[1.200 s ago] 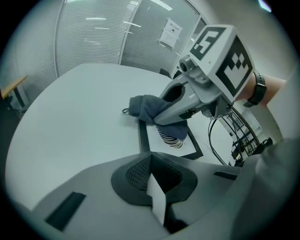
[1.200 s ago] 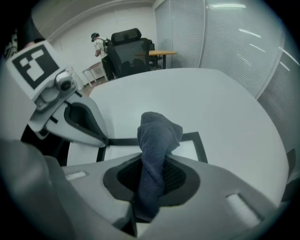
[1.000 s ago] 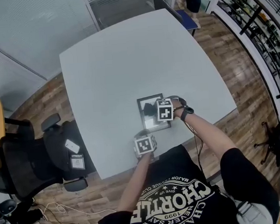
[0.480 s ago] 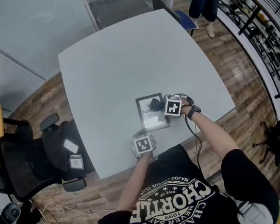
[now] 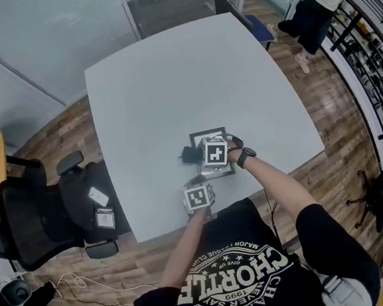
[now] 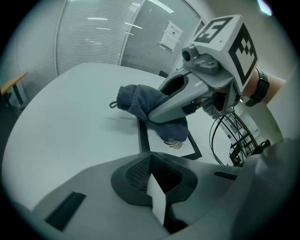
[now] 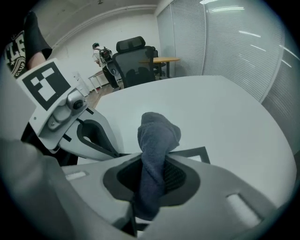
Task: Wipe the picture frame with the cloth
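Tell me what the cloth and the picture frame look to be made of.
Cloth: soft grey-blue fabric, probably terry or microfibre, going by its nappy surface and limp, bunched folds. Picture frame: thin, dark, matte border, either wood or plastic, and the look doesn't settle which. Whether its pale face is glazed is unclear.

Blue-grey cloth (image 7: pixel 157 136), black picture frame (image 6: pixel 141 137), pale grey table (image 5: pixel 171 71).

Bare table (image 5: pixel 145 80) spreads ahead and to my left, open for either gripper. My right gripper (image 5: pixel 197 156), with the cloth (image 5: pixel 188 156), hangs over the picture frame (image 5: pixel 207 134), close ahead of my left gripper (image 5: pixel 197 182), crowding it.
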Demonstrator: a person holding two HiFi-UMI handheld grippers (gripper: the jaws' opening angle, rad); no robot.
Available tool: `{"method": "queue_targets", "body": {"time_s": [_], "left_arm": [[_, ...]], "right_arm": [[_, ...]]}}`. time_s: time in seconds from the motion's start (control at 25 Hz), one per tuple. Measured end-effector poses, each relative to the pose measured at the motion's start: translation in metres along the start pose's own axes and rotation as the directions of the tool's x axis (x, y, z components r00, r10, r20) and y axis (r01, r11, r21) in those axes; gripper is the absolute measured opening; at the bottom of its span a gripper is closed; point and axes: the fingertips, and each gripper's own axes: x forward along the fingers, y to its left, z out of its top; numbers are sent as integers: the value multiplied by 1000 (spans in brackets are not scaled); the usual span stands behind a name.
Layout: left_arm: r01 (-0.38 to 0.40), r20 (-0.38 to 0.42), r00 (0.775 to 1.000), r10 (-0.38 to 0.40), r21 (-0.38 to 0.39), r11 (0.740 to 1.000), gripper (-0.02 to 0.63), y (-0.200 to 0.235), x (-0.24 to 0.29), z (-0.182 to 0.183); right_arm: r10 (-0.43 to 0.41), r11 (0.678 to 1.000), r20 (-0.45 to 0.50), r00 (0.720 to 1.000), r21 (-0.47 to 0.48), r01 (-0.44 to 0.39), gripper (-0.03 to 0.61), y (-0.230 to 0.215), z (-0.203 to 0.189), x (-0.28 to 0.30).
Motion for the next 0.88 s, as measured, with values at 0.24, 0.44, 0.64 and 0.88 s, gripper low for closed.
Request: {"method": "queue_targets", "body": {"time_s": [0.24,0.44,0.64,0.88], "left_arm": [[6,6,1000,-6,-5,1000,0,0,0,0],[8,12,1000,-8,-10,1000,0,3,0,-1],[2,17,1000,-2,4,1000,0,1,-1,1],[8,7,1000,-8,2,1000,0,1,0,-2]], "right_arm": [[16,1000,-74,997,12,-15,77,3,-21,14],[-21,1000,-156,988,1,21,77,4,-63,0],[-76,995,-199,977,50,88,77,-1,-103,-24],[-118,982,-207,971,123,145,77,-4,-126,-38]]}}
